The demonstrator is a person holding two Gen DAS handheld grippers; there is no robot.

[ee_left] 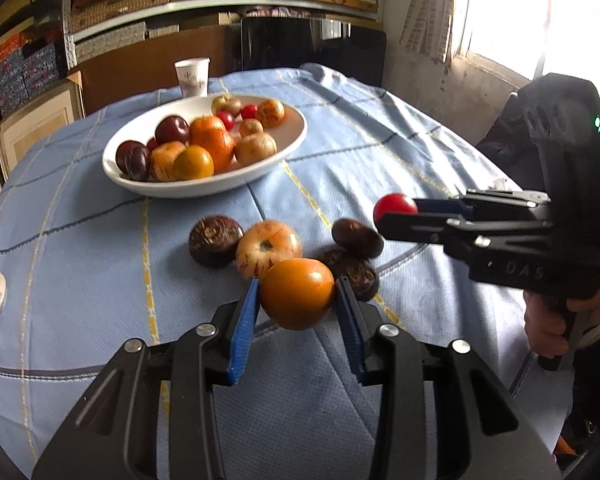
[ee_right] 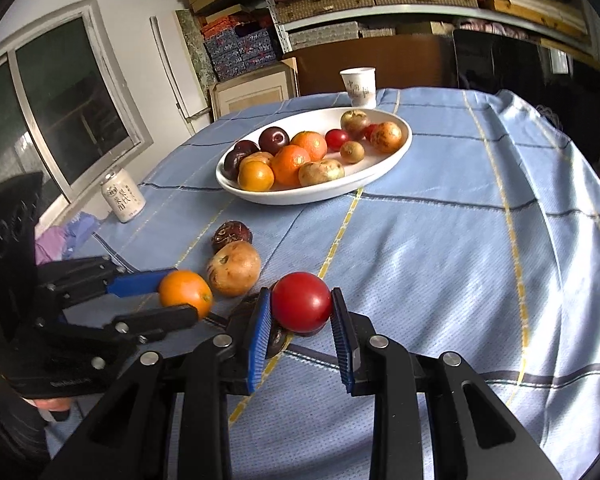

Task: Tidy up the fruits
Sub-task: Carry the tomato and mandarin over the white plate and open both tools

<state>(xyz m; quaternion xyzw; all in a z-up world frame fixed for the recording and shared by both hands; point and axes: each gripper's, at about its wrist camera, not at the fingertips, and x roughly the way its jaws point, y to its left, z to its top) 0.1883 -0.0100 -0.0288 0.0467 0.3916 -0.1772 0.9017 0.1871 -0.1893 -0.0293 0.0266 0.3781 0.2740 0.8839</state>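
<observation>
Blue checked tablecloth point(ee_left: 380, 152) fills the left wrist view, where the left gripper point(ee_left: 297, 292) pinches an orange fruit point(ee_left: 296, 294) with the white fruit bowl point(ee_left: 260, 178) beyond, while the right wrist view shows the right gripper point(ee_right: 301, 306) clamped on a red tomato point(ee_right: 301, 307).
</observation>
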